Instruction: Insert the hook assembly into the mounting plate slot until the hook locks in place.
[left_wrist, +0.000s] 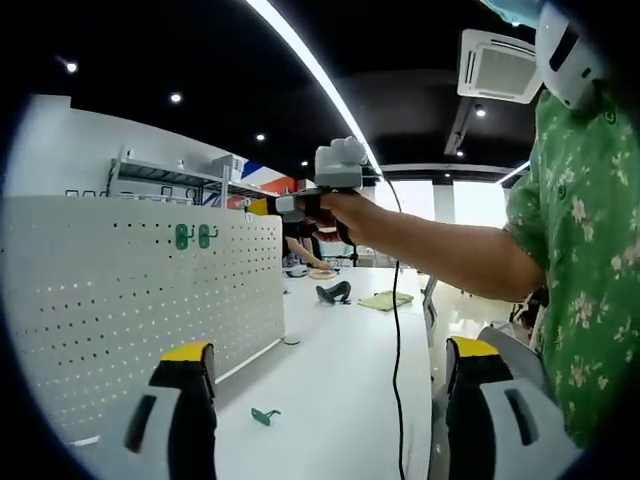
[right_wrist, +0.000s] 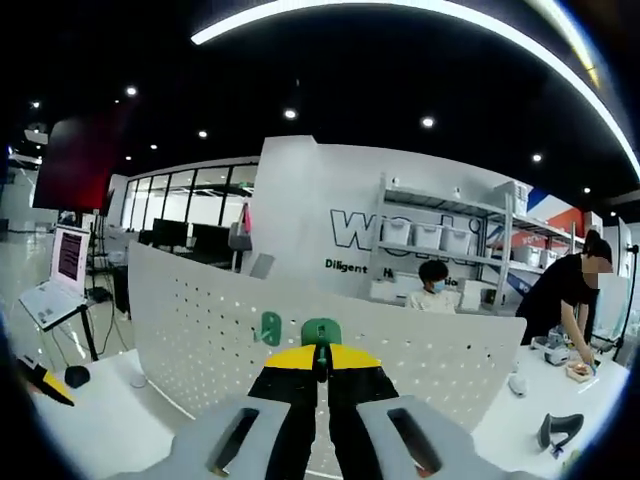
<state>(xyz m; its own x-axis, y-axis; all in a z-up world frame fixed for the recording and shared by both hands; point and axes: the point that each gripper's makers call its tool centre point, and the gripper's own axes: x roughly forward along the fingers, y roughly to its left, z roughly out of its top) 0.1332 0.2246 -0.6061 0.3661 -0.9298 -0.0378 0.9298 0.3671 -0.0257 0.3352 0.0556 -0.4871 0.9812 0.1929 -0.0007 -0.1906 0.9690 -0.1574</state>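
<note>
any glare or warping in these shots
Left gripper view: the ceiling light strip is blown out white and the windows glare; the pegboard bulges. Right gripper view: the light strip bows into an arc, and the pegboard edge curves.

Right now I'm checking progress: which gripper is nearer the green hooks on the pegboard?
Right. The right gripper is at the pegboard, shut on a green hook. The left gripper hangs open, back over the table.

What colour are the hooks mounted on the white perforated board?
Green hooks, clearest in the left gripper view, on the white perforated board.
</note>
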